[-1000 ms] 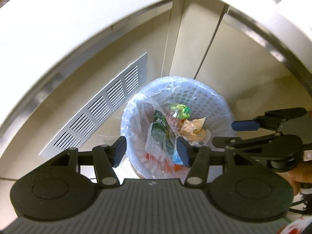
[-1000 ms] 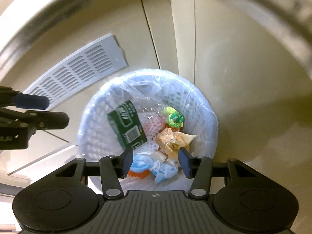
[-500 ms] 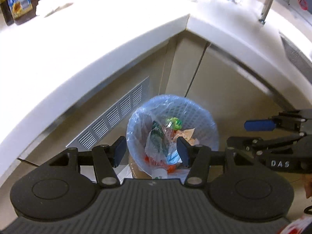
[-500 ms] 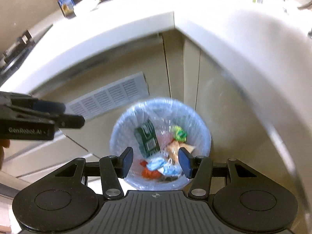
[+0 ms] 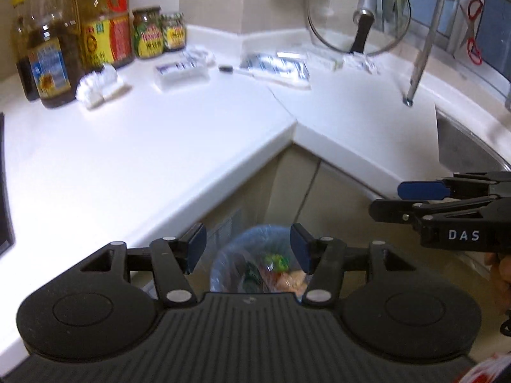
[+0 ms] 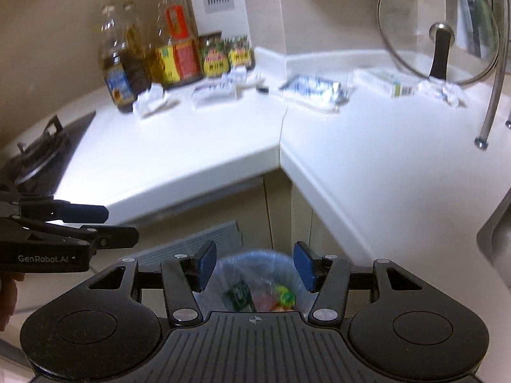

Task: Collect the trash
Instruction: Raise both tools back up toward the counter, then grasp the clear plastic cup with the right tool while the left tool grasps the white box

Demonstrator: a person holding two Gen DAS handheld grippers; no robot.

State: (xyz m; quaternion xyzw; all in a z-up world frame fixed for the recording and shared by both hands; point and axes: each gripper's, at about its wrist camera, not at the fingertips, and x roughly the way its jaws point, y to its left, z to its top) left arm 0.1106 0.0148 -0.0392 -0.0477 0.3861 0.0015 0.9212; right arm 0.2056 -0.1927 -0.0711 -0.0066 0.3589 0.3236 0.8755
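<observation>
The lined white trash bin point(image 5: 228, 255) stands on the floor under the counter corner, holding a green wrapper and other scraps; it also shows in the right wrist view point(image 6: 255, 258). On the white counter point(image 5: 159, 134) lie a foil packet point(image 5: 278, 65), a white packet point(image 5: 180, 71) and a crumpled tissue point(image 5: 99, 84). My left gripper point(image 5: 248, 245) hangs above the bin, jaws opening, nothing between them. My right gripper point(image 6: 255, 265) is beside it, jaws also opening and empty. Each gripper shows in the other's view: right gripper point(image 5: 388, 199), left gripper point(image 6: 121, 226).
Oil bottles point(image 5: 48, 60) and jars point(image 5: 148, 33) line the back left wall. A glass lid point(image 5: 357, 16) leans at the back right, beside a faucet pipe point(image 5: 418, 63) and a sink point(image 5: 466, 146). A stove point(image 6: 41, 159) sits at the far left. More wrappers point(image 6: 388, 84) lie near the lid.
Both grippers have risen from just over the bin to counter height and tilted up. The countertop and its litter have come into view. The bin now looks small and low.
</observation>
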